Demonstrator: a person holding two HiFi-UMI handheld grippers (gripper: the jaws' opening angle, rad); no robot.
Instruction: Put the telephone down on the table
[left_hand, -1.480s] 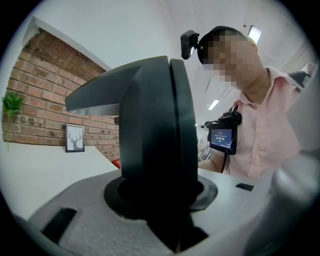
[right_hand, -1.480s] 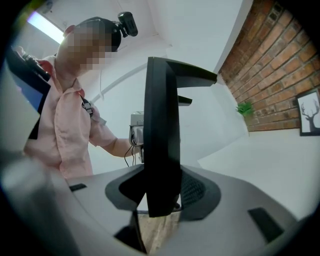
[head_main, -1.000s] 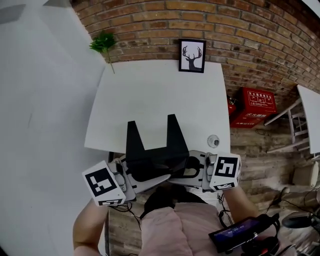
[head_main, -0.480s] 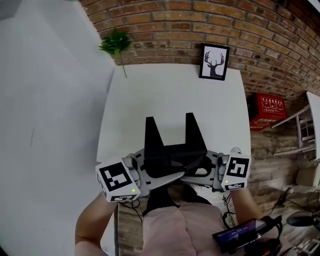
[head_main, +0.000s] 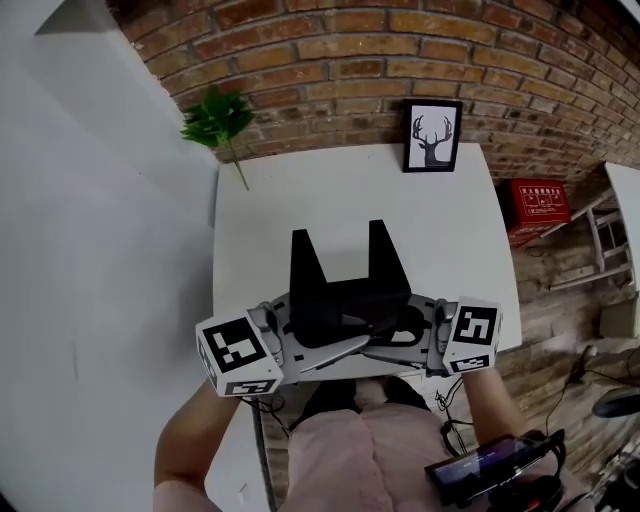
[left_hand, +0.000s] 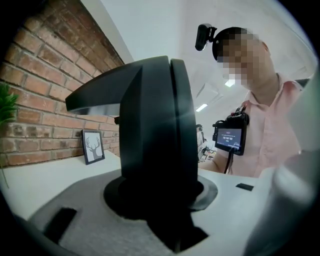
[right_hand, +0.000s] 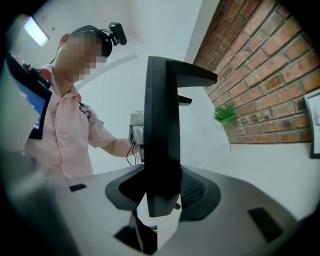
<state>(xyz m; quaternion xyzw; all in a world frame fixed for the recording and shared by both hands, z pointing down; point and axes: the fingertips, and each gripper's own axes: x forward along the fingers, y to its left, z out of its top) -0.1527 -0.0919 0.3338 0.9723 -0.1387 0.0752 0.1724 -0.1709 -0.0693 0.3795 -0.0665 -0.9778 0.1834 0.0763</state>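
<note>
A person in a pink shirt (head_main: 370, 460) is standing at the near edge of a white table (head_main: 300, 200), working a hand-held gripper in each hand. A small device with a lit screen (head_main: 480, 462) is hanging at the person's right side.

The left gripper (head_main: 322, 345) is clamping the black telephone (head_main: 345, 290) from the left, its jaws pressing on the dark body. The right gripper (head_main: 385, 338) is clamping the same telephone from the right, its jaws closed on the slim black edge. The telephone is sitting upright between the two grippers, over the near edge of the table, with its two prongs pointing toward the far side. No view is showing whether its base is touching the surface.

Beyond it, the white tabletop is lying bare up to the far edge. There a framed deer picture (head_main: 432, 135) is leaning against the brick wall (head_main: 350, 60) at the far right of the table, and a green plant (head_main: 218, 120) is standing at the far left corner. A plain white wall (head_main: 90, 220) is running along the table's left side. To the right, a red box (head_main: 537, 205) is resting low against the brick.
</note>
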